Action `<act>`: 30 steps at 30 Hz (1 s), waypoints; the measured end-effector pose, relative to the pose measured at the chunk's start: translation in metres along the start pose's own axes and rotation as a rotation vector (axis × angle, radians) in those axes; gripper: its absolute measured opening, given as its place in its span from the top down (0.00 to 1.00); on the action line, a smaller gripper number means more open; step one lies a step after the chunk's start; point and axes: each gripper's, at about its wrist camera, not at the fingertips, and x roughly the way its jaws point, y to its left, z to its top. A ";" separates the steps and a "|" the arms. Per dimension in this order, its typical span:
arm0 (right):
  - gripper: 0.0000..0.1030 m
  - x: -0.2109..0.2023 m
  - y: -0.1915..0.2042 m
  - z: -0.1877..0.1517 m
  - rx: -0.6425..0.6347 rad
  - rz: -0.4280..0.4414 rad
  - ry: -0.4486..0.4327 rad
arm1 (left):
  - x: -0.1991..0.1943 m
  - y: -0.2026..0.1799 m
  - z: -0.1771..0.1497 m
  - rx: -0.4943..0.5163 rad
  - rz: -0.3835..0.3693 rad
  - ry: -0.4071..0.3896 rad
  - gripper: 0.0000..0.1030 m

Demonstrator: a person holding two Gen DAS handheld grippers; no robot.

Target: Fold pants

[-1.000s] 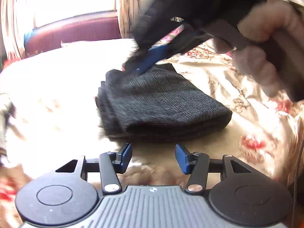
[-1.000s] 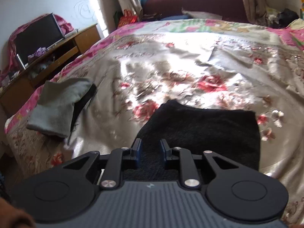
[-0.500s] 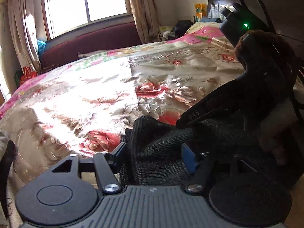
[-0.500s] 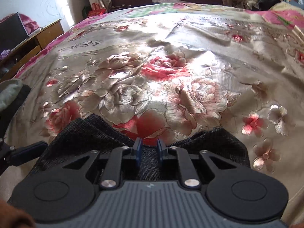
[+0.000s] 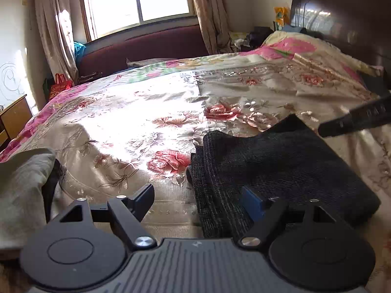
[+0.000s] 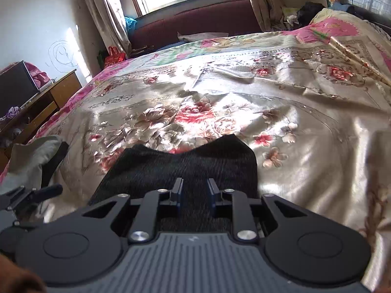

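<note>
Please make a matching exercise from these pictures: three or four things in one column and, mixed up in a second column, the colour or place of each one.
Things:
1. pants
2. grey cloth
3. sofa
4. red bag

Descriptions:
A. on the floor by the curtain
B. dark and folded, on the floral cover
C. maroon, under the window
D. at the bed's left edge

Pairs: 1-B, 2-D, 3-C, 4-A

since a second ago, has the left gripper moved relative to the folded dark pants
Yes. The left gripper has pulled back toward the pants' near left corner, its jaws opening wide; only its right finger lies over the cloth.
</note>
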 end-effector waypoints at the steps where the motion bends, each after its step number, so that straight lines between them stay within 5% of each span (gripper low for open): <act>1: 0.78 -0.011 0.001 -0.008 -0.017 -0.016 -0.003 | -0.011 -0.005 -0.002 0.004 0.008 -0.010 0.12; 7: 0.78 -0.065 -0.006 -0.058 0.063 -0.041 -0.011 | -0.061 -0.046 -0.016 0.019 0.017 -0.019 0.10; 10: 0.78 -0.080 -0.007 -0.076 0.095 -0.052 0.019 | -0.080 -0.068 -0.018 0.050 0.016 -0.056 0.01; 19: 0.77 -0.113 -0.005 -0.082 0.111 -0.017 -0.062 | -0.119 -0.113 -0.004 0.177 0.066 -0.188 0.00; 30: 0.77 -0.107 -0.028 -0.080 0.191 0.028 -0.078 | -0.094 -0.122 -0.001 0.152 0.017 -0.089 0.00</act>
